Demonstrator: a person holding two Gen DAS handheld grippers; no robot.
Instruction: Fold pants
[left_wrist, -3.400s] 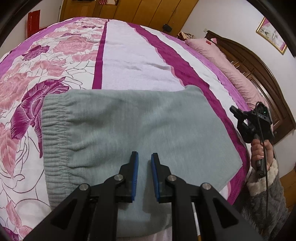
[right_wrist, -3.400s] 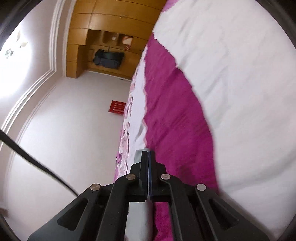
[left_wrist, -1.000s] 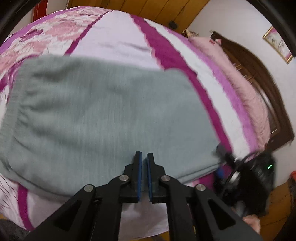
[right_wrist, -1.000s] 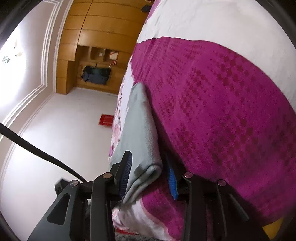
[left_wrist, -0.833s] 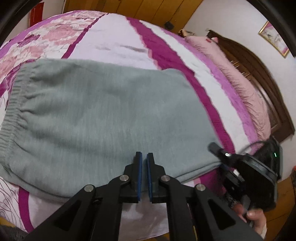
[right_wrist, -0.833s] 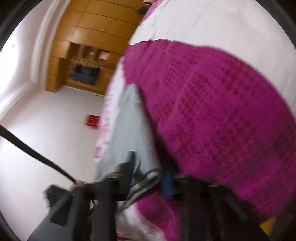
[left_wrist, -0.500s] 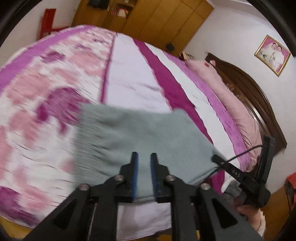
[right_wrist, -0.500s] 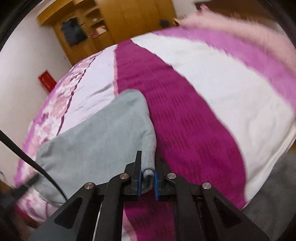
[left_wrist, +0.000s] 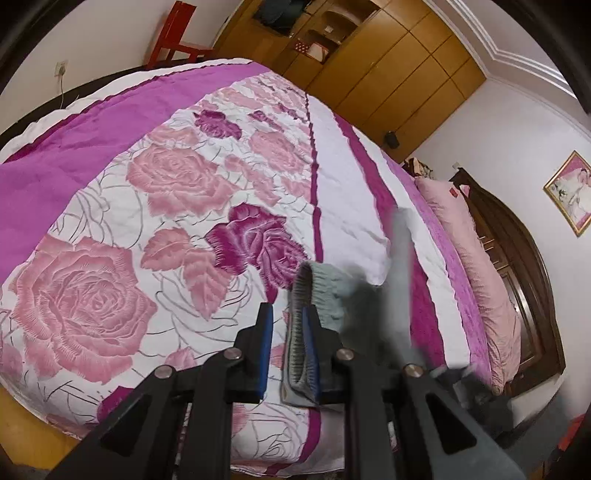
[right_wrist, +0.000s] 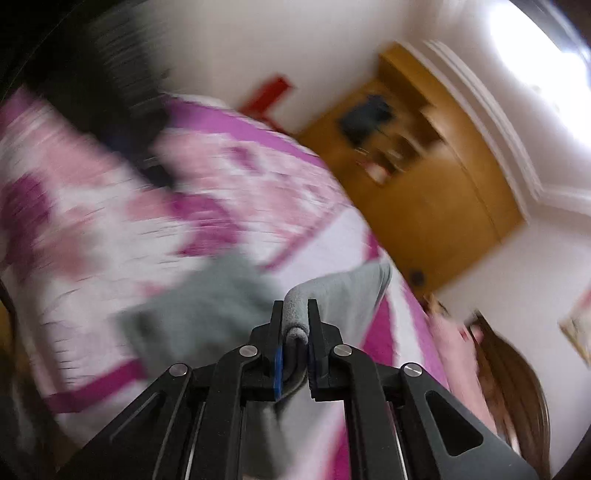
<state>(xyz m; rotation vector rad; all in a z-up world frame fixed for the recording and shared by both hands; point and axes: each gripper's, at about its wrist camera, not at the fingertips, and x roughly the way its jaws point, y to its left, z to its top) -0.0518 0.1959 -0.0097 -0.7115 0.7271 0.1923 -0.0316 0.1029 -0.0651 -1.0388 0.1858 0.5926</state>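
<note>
The grey pants (left_wrist: 325, 291) are lifted off the floral bedspread (left_wrist: 110, 280) and hang bunched. In the left wrist view the ribbed waistband (left_wrist: 297, 354) sits between my left gripper's (left_wrist: 287, 325) blue pads, against the right pad, with a gap to the left pad; the jaws stand open. In the right wrist view my right gripper (right_wrist: 295, 314) is shut on a rolled fold of the pants (right_wrist: 295, 314), and the rest of the cloth (right_wrist: 207, 306) hangs blurred below it. The right hand shows only as a blur in the left wrist view.
A pink pillow (left_wrist: 476, 258) and dark wooden headboard (left_wrist: 524, 280) lie at the bed's right. Wooden wardrobes (left_wrist: 369, 70) and a red chair (left_wrist: 177, 33) stand beyond the far side. The bed's near edge (left_wrist: 258, 461) is just below the grippers.
The pants have gone from lying flat to being lifted and bunched. My right gripper closed on the fold and swung up and left. My left gripper opened and now has the waistband between its pads.
</note>
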